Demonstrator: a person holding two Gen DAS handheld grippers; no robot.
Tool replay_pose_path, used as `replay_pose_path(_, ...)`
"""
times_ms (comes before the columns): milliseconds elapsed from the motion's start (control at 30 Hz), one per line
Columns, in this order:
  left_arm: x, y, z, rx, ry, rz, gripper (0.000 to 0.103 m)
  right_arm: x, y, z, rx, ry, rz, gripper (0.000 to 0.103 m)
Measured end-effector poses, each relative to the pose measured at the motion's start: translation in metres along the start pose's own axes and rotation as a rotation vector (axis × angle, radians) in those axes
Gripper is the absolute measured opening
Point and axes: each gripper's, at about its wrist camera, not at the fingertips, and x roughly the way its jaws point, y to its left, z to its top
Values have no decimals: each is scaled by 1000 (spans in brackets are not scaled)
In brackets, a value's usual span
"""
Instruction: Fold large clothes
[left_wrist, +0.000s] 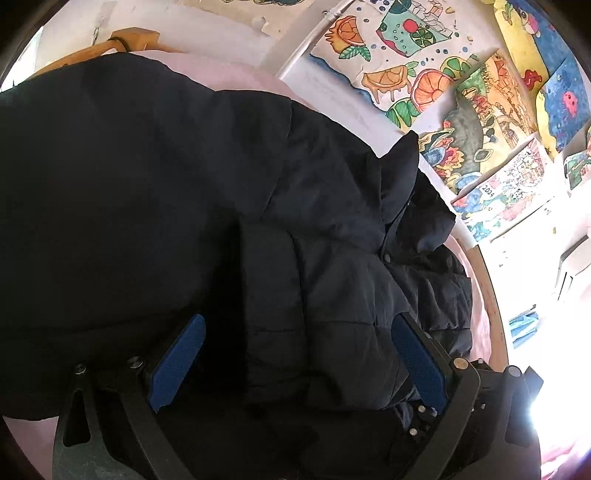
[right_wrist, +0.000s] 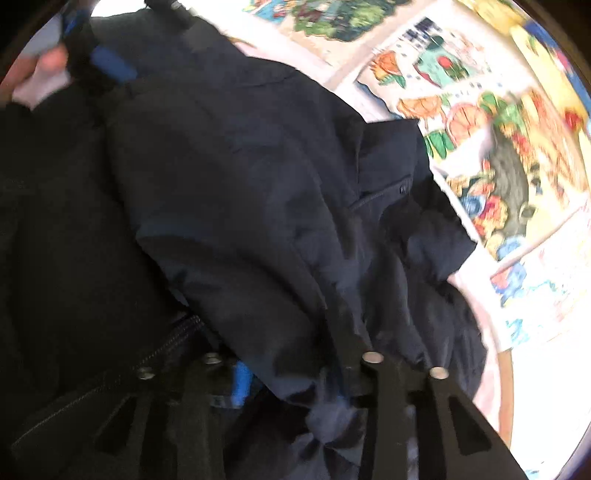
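Observation:
A large black puffer jacket (left_wrist: 192, 192) lies spread over a pink-covered bed and fills both views. My left gripper (left_wrist: 295, 354) is open, its blue pads (left_wrist: 177, 362) wide apart right over a quilted fold of the jacket. In the right wrist view the jacket (right_wrist: 240, 184) is bunched over my right gripper (right_wrist: 295, 373), whose jaws stand close together with dark fabric pinched between them; one blue pad (right_wrist: 242, 384) shows. A zipper (right_wrist: 159, 354) runs at lower left. The left gripper's blue pad (right_wrist: 110, 62) shows at the top left.
The pink bed cover (left_wrist: 236, 74) shows past the jacket. Colourful drawings (left_wrist: 443, 85) cover the wall beyond. A wooden bed rail (left_wrist: 491, 295) curves along the right. A wooden post (left_wrist: 133, 38) stands at the far left.

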Motion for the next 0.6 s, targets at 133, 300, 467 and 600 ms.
replay_pose_path(133,2,-4,-2,43,17,53,68,-13,-17,-12,115,-12,60,57)
replay_pose_path(300,8,-8,-9,105,39,157,16,-38,-67,-42,368,-55,117,67)
replay_pose_path(467,-11,-25,-11,214,-90,226,1,-64,-119,-82,618,-110,57,73)
replay_pose_path(600,-36,-50,-13,351,-215,332,1,-68,-147,-107,722,-110,-44,80)
